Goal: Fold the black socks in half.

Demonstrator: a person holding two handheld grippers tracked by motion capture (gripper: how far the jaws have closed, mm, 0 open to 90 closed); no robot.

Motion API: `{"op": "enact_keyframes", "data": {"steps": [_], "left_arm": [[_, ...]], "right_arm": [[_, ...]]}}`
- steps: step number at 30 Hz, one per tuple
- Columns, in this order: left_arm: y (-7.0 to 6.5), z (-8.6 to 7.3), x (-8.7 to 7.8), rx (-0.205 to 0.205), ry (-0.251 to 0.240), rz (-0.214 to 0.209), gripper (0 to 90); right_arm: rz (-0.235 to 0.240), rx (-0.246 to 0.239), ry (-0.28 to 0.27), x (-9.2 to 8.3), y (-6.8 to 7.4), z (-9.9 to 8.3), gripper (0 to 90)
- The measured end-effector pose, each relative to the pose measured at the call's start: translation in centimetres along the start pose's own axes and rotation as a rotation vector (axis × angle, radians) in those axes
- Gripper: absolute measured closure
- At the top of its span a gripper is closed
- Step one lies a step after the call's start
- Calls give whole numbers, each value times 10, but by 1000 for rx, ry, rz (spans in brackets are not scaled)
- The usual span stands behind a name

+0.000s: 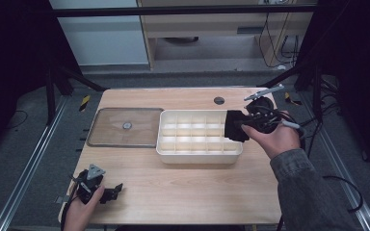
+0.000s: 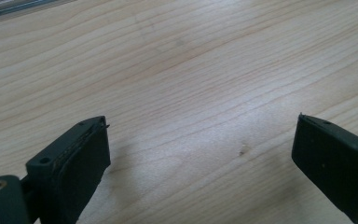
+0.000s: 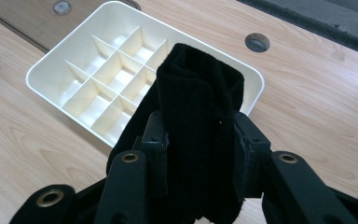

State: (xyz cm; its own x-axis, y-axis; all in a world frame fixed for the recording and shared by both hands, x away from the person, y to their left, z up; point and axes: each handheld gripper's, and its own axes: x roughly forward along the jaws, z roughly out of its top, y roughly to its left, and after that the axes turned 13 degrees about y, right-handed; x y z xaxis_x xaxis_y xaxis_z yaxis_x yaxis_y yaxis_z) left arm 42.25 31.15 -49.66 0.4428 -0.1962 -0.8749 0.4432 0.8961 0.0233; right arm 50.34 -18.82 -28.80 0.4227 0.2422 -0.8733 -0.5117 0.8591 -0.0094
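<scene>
On the wooden table (image 1: 188,192) the right gripper (image 3: 200,135) clasps a folded black cloth (image 3: 198,107), long axis upright, above the divided tray's (image 1: 200,153) right end; the left gripper (image 2: 200,154) rests agape, well apart.

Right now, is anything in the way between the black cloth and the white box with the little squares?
Nothing visible. The right tool holds the folded black cloth over the right end of the white divided box, whose compartments look empty. Its clear lid lies off to the left.

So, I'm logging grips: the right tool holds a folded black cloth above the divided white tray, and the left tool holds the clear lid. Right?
Not quite. The left tool holds nothing: the left gripper view shows its jaws open over bare table. The clear lid lies left of the divided white tray. The right tool does hold the folded black cloth.
</scene>
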Motion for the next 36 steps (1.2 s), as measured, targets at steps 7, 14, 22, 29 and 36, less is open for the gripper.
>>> {"op": "enact_keyframes", "data": {"steps": [7,14,22,29,36], "left_arm": [[2,1,3,-8,2,-6,39],[1,3,8,-7,-4,-14,36],[2,0,11,5,-30,-8,0],[2,-2,13,4,-59,-5,0],[2,-2,13,0,-61,-4,0]], "right_arm": [[-8,9,1,3,-8,2,631],[-69,24,7,8,-14,3,631],[-108,49,16,15,-15,3,631],[-103,45,29,21,-16,8,630],[-105,48,59,38,-16,10,628]]}}
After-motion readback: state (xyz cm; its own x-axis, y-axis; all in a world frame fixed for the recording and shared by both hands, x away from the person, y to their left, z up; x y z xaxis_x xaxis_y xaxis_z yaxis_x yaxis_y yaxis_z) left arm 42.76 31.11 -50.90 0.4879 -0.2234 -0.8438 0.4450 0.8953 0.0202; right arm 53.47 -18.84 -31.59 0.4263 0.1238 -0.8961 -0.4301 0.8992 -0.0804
